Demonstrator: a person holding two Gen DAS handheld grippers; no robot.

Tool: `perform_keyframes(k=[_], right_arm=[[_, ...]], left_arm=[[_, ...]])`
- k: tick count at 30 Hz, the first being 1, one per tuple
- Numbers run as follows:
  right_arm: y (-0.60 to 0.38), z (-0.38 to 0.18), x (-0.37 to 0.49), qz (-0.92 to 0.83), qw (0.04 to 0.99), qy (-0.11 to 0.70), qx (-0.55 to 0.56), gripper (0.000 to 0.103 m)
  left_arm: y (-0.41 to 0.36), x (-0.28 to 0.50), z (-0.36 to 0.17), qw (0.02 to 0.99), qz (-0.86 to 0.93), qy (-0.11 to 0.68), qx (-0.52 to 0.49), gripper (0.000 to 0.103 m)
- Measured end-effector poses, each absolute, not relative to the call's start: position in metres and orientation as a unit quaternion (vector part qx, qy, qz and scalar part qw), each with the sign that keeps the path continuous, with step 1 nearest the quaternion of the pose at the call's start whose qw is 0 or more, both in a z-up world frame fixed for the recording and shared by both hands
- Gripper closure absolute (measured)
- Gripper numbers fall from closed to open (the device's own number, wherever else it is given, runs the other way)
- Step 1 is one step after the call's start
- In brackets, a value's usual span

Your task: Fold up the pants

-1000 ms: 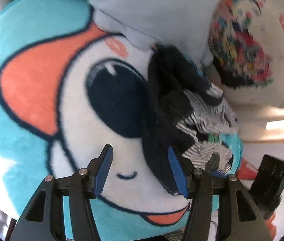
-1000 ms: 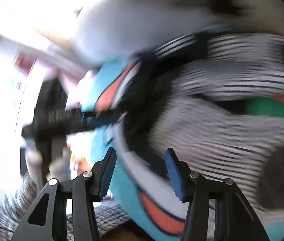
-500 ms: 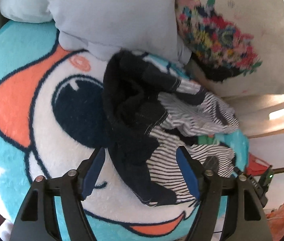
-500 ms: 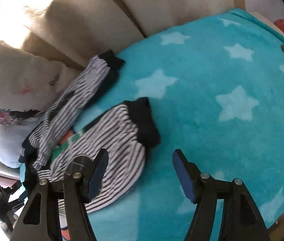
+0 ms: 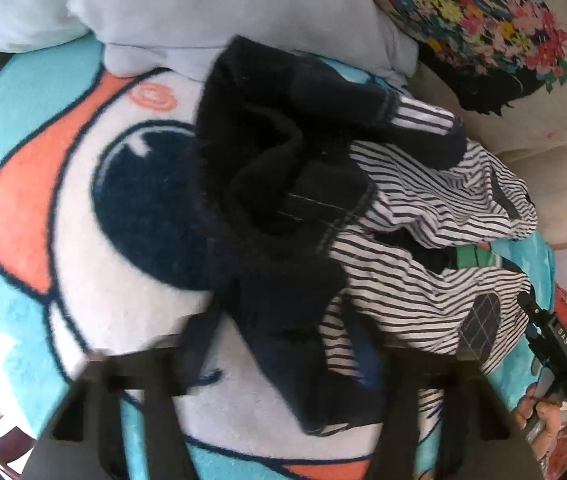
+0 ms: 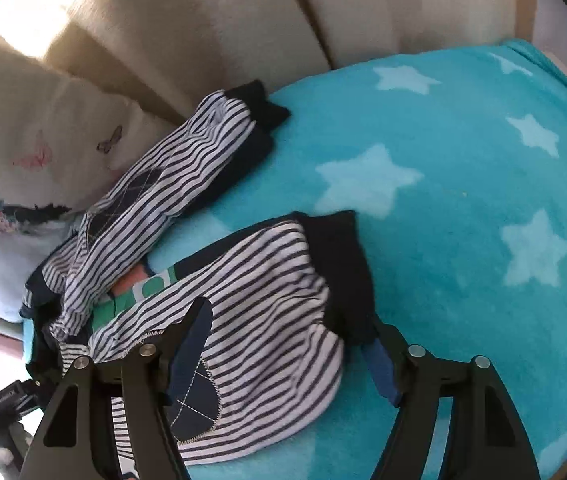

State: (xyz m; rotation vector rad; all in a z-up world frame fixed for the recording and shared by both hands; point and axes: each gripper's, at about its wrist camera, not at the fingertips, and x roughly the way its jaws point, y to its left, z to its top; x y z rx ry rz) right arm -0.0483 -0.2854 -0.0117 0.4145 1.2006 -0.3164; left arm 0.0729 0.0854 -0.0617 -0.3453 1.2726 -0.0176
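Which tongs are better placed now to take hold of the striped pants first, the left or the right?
Probably the right tongs: they are open astride the near leg cuff of the striped pants. The left tongs, also open, sit over the bunched waistband.

Striped knit cloth pants (image 6: 243,280); fuzzy fleece blanket (image 6: 463,200); matt plastic.

— Stock count from my two feeds, please.

— Pants (image 6: 219,280): one pair, striped, two legs, each with one dark cuff and one dark patch. Blanket (image 6: 463,208): one, turquoise; I count seven pale stars on it in the right view. Cushions: two, one floral (image 5: 491,20), one plain pale (image 5: 211,12).

— Tools?

— Hand-held grippers: two, my left (image 5: 283,344) and my right (image 6: 287,344), two fingers apiece.
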Motion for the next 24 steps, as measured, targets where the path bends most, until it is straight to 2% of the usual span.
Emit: perform_keyframes(k=[1, 2, 3, 13, 24], right_arm=[[-0.283, -0.013, -0.047, -0.15, 0.792, 0.561, 0.187, 0.055], [-0.282, -0.014, -0.046, -0.148, 0.792, 0.562, 0.188, 0.074], [-0.283, -0.015, -0.047, -0.143, 0.789, 0.564, 0.195, 0.086], [-0.296, 0.003, -0.094, -0.118, 0.774, 0.57, 0.25, 0.089], [-0.29, -0.005, -0.13, -0.113, 0.765, 0.581, 0.254, 0.089]], left_arm=[[0.092, 0.071, -0.062, 0.786, -0.013, 0.595, -0.17, 0.093], [0.098, 0.069, -0.063, 0.782, -0.013, 0.596, -0.181, 0.093], [0.103, 0.066, -0.063, 0.783, -0.012, 0.593, -0.188, 0.093], [0.151, 0.02, -0.042, 0.788, -0.001, 0.574, -0.221, 0.095], [0.184, -0.018, -0.066, 0.751, -0.006, 0.59, -0.298, 0.093]])
